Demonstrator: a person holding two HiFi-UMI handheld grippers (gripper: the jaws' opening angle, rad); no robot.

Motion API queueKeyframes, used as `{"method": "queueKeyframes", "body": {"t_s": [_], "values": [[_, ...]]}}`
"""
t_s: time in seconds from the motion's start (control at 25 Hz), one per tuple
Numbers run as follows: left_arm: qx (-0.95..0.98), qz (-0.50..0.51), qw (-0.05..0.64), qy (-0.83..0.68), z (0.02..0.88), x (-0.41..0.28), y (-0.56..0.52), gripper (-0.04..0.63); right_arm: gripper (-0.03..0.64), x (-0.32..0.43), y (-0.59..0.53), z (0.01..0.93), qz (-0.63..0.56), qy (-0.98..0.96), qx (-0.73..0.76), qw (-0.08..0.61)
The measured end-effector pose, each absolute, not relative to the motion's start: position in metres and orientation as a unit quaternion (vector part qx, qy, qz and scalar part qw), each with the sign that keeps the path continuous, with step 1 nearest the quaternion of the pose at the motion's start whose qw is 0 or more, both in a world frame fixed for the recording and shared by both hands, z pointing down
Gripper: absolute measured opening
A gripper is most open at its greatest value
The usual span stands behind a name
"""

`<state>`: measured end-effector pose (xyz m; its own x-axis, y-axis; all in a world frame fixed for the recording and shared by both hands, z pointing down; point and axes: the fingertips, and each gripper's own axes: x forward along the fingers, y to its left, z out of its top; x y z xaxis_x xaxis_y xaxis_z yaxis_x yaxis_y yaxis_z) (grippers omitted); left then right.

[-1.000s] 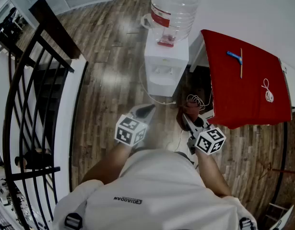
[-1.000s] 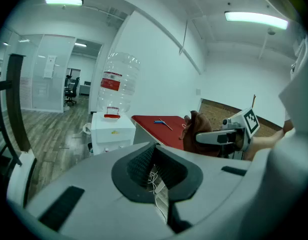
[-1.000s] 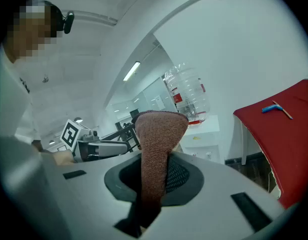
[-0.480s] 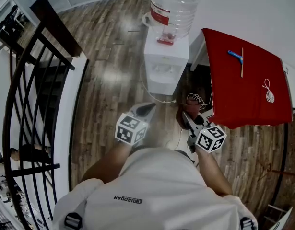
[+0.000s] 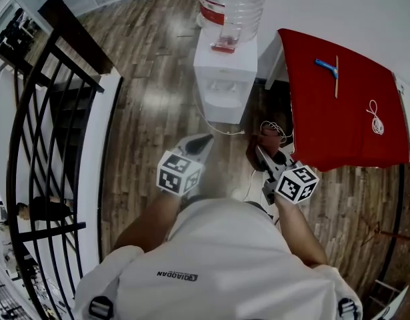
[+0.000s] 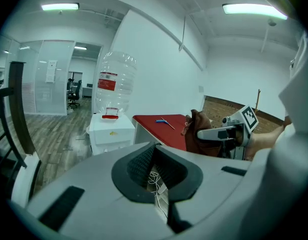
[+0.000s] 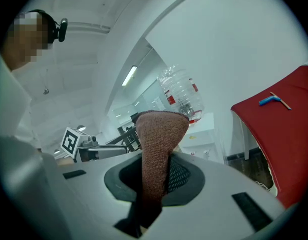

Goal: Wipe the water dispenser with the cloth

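The white water dispenser point(image 5: 223, 79) stands on the wood floor ahead, with a clear bottle point(image 5: 231, 2) on top. It also shows in the left gripper view as dispenser point(image 6: 111, 131) and in the right gripper view as dispenser point(image 7: 201, 134). My right gripper point(image 5: 261, 155) is shut on a brown cloth point(image 7: 159, 139), which sticks up from its jaws. The cloth point(image 6: 196, 134) hangs well short of the dispenser. My left gripper point(image 5: 203, 141) is shut with nothing in it, held level beside the right one and pointing at the dispenser's front.
A red-covered table point(image 5: 338, 112) stands right of the dispenser, with a blue tool point(image 5: 327, 67) and a white cord point(image 5: 375, 122) on it. Loose cable point(image 5: 275, 135) lies on the floor by its leg. A black railing point(image 5: 45, 145) runs along the left.
The dispenser has shifted slightly up and left in the head view. Both grippers keep nearly the same pose, and the cloth stays clamped in the right one.
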<state>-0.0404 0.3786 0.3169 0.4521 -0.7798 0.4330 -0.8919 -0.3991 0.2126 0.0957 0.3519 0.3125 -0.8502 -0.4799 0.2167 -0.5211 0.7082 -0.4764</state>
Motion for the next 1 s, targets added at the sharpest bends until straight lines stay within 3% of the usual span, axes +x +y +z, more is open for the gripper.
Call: {"method": "queueKeyframes", "body": {"t_s": [0.6,1.0], "values": [[0.807,0.185,0.205,-0.522,0.332,0.001,0.370,-0.011,0.055,0.173,0.315,0.348,0.319,-0.900,0.296,0.020],[0.826,0.215,0.193,-0.485,0.342,-0.017,0.313,-0.011,0.055,0.152,0.264,0.366,0.333,-0.884,0.327,0.023]]}}
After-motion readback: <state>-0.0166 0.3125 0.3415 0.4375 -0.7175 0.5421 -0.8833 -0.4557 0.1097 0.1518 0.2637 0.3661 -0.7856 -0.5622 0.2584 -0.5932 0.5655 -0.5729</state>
